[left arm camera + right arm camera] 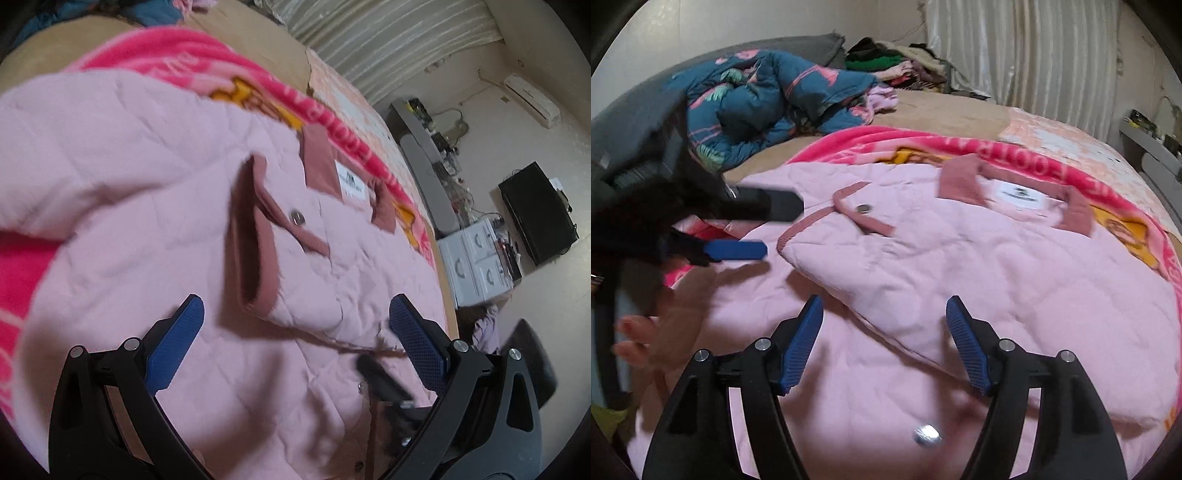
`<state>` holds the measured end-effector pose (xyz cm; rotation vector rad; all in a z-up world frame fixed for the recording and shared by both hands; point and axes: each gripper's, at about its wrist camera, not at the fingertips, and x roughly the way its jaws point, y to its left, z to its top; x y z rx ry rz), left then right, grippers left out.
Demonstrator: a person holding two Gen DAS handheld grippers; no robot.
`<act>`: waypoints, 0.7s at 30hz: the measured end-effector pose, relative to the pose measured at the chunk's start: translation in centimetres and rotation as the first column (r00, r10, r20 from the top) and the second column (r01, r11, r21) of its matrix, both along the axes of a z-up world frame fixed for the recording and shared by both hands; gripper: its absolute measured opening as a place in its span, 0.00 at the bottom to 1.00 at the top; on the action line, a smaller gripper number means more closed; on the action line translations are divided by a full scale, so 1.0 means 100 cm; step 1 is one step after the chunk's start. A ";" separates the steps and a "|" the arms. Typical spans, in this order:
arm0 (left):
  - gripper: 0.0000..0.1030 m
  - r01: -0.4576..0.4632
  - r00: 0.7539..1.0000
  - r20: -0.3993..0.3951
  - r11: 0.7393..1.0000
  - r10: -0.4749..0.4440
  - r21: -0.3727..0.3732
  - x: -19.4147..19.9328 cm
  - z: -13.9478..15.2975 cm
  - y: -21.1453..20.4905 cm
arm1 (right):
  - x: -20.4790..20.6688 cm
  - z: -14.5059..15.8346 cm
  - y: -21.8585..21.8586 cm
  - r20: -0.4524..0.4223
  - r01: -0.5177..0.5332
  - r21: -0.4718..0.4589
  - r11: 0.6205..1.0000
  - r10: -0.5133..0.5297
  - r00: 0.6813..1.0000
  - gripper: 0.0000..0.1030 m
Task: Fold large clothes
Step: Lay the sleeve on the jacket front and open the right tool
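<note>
Pink quilted jacket (960,266) spread on a pink blanket (886,142) on the bed (942,110); left hand-held gripper (295,325) and right hand-held gripper (884,317) poised above, jaws spread, nothing pinched.

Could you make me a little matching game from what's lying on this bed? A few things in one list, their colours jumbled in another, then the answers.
Things:
1. quilted jacket
2. jacket collar
3. blanket under the jacket
4. bundled quilt at the far side of the bed

Colours:
A. teal with pink patterns
B. hot pink with yellow figures
C. pale pink
D. dusty rose

Pairs: 1-C, 2-D, 3-B, 4-A
</note>
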<state>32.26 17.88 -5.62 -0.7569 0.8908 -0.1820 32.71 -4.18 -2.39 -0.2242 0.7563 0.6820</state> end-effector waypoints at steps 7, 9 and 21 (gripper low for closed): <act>0.81 -0.040 0.999 -0.010 0.999 0.041 0.036 0.011 -0.022 -0.018 | 0.015 0.017 -0.092 0.001 0.202 0.037 0.979 -0.202 0.979 0.66; 0.63 -0.042 0.999 -0.004 0.994 0.043 0.098 0.015 -0.020 -0.025 | 0.022 0.018 -0.120 -0.001 0.276 0.036 0.960 -0.276 0.961 0.66; 0.11 -0.034 0.997 0.069 0.974 0.019 0.226 -0.001 0.004 -0.024 | 0.041 0.017 -0.187 -0.024 0.433 0.062 0.899 -0.433 0.901 0.66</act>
